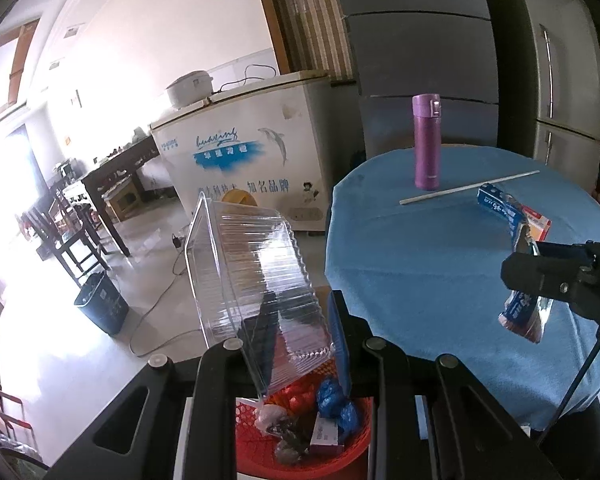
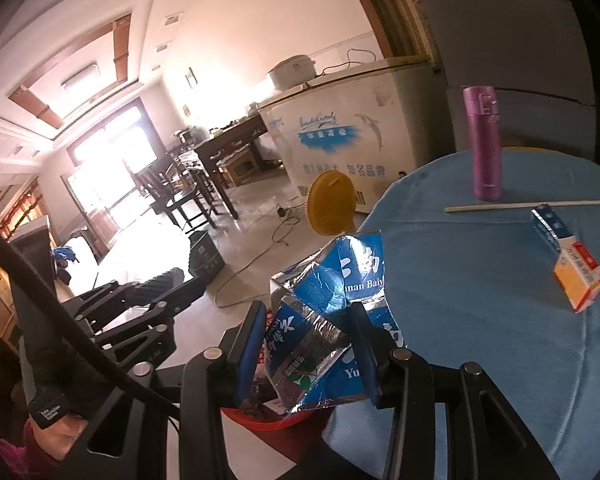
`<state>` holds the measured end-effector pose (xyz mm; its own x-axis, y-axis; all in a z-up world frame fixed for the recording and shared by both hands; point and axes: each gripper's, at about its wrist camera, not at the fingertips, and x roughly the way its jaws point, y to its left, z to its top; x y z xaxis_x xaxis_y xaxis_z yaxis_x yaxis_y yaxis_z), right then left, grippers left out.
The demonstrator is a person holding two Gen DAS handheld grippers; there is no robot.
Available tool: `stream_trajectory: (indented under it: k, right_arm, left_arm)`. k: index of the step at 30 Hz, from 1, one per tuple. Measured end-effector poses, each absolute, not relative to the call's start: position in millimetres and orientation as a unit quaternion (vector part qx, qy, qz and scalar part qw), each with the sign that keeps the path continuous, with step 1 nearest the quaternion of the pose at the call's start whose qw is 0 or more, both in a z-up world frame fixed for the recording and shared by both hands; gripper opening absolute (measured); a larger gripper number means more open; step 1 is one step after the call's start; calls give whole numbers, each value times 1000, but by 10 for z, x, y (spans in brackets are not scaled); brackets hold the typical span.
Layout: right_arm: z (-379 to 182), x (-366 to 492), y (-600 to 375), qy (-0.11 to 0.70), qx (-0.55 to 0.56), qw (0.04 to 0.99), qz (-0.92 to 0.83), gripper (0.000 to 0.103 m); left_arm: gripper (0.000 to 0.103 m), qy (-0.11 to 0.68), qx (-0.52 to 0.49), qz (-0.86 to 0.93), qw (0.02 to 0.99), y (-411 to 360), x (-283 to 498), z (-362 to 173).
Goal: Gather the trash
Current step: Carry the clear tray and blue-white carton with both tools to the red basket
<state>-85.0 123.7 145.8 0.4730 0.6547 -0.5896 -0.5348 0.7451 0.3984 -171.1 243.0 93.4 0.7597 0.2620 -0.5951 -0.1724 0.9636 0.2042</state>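
My left gripper point(image 1: 296, 332) is shut on a clear ribbed plastic clamshell box point(image 1: 256, 276), which tilts up over a red mesh basket point(image 1: 340, 460) holding blue and grey scraps. My right gripper point(image 2: 308, 312) is shut on a crushed blue carton with a silver lining point(image 2: 332, 312); it hangs at the round table's near-left edge above the red basket point(image 2: 268, 424). In the left wrist view the right gripper point(image 1: 520, 276) holds that carton point(image 1: 524, 316) over the blue tablecloth point(image 1: 420, 280). The left gripper's black body point(image 2: 140, 304) shows to the left in the right wrist view.
On the table stand a purple flask point(image 1: 426, 144), a white stick point(image 1: 468, 188), a blue box point(image 2: 546, 224) and a small orange-and-white box point(image 2: 580, 276). A white chest freezer point(image 1: 252, 160), a yellow disc point(image 2: 332, 204), a dark bin point(image 1: 100, 308) and a floor cable lie left.
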Motion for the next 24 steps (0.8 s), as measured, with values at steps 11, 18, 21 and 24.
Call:
stream_trajectory:
  k: [11, 18, 21, 24]
  right_arm:
    - [1239, -696, 1446, 414, 109, 824, 370, 45]
    - [1134, -595, 1559, 428, 116, 813, 378, 45]
    - [1081, -549, 1594, 435, 121, 808, 380, 45]
    - [1003, -484, 1638, 446, 128, 799, 383, 45]
  left_arm:
    - [27, 342, 57, 119, 930, 2564, -1659, 838]
    - [27, 359, 53, 125, 923, 2656, -1592, 708]
    - [27, 366, 53, 129, 920, 2694, -1559, 658]
    - [27, 375, 49, 131, 916, 2732, -1520, 594]
